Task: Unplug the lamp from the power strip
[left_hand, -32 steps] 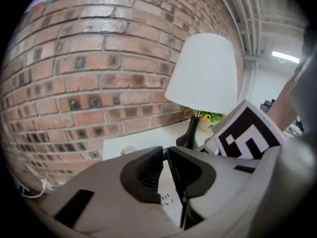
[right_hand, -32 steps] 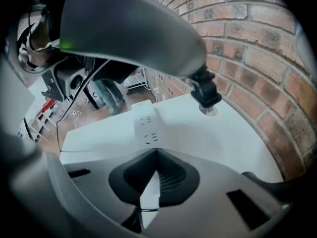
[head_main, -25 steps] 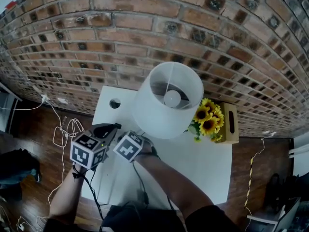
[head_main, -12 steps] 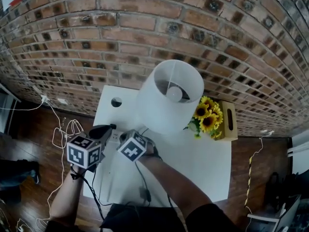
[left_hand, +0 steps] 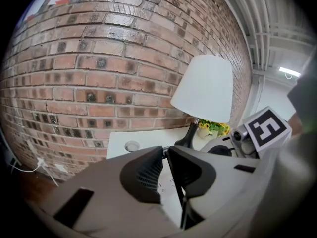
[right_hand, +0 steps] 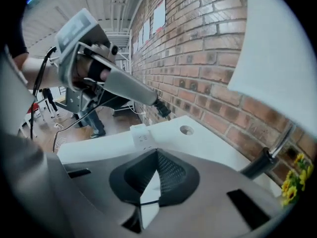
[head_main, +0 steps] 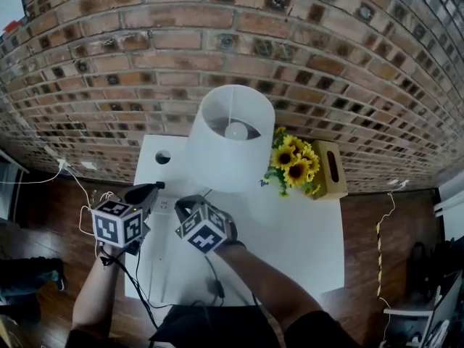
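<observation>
Your right hand-held gripper (right_hand: 155, 155) has its jaws drawn together at the tips, just above the white rectangular power strip (right_hand: 142, 139). The strip lies flat near the left edge of the white desk (head_main: 304, 245), to the left of the black-stemmed lamp with the white drum shade (head_main: 228, 140). I cannot make out a plug between those tips. Only a thin black cord (right_hand: 147, 202) crosses the gap behind them, and the sockets in view look bare, so the plug is probably at or just clear of its socket. Pull straight up along the prongs, not sideways, and grip the plug body rather than the cord. Your left hand-held gripper (left_hand: 166, 151) is narrowed to a slit as well, holds nothing I can see, and sits poised over the strip. Rest it on the strip's casing so the strip cannot lift with the plug. Raise the plug slowly and mind the shade close by.
</observation>
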A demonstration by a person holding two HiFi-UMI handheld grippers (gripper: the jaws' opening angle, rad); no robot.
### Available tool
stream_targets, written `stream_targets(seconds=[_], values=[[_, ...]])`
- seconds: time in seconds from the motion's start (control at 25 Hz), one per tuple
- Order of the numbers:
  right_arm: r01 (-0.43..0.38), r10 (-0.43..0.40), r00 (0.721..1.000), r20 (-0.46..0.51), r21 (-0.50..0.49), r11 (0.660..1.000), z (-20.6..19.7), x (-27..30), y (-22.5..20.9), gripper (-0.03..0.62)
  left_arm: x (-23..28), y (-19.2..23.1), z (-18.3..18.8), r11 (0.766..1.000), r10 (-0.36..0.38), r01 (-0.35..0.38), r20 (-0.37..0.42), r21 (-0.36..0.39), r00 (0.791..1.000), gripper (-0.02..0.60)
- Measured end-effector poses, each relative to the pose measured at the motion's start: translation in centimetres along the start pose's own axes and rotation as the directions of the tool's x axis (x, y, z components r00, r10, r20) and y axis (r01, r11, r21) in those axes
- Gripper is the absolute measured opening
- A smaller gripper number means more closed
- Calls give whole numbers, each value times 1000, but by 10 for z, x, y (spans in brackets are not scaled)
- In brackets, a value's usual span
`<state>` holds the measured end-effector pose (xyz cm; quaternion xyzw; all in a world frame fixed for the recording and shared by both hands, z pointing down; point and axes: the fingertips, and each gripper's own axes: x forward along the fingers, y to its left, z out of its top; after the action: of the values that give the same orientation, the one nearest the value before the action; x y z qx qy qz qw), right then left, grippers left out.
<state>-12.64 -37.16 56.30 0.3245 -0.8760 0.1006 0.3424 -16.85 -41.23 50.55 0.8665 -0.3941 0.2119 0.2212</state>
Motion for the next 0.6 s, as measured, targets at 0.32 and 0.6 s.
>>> stream_targets(seconds=[0.32,0.6], values=[[-57,56,992,110,9,998,-6,-53,14,5,-1,-6,36,992,124,-125,45,22,991,58],[-95,97,981,165,-20,995,-12,-87,10,5,-11,-15,76,964,235,-245,96,103,967,58]])
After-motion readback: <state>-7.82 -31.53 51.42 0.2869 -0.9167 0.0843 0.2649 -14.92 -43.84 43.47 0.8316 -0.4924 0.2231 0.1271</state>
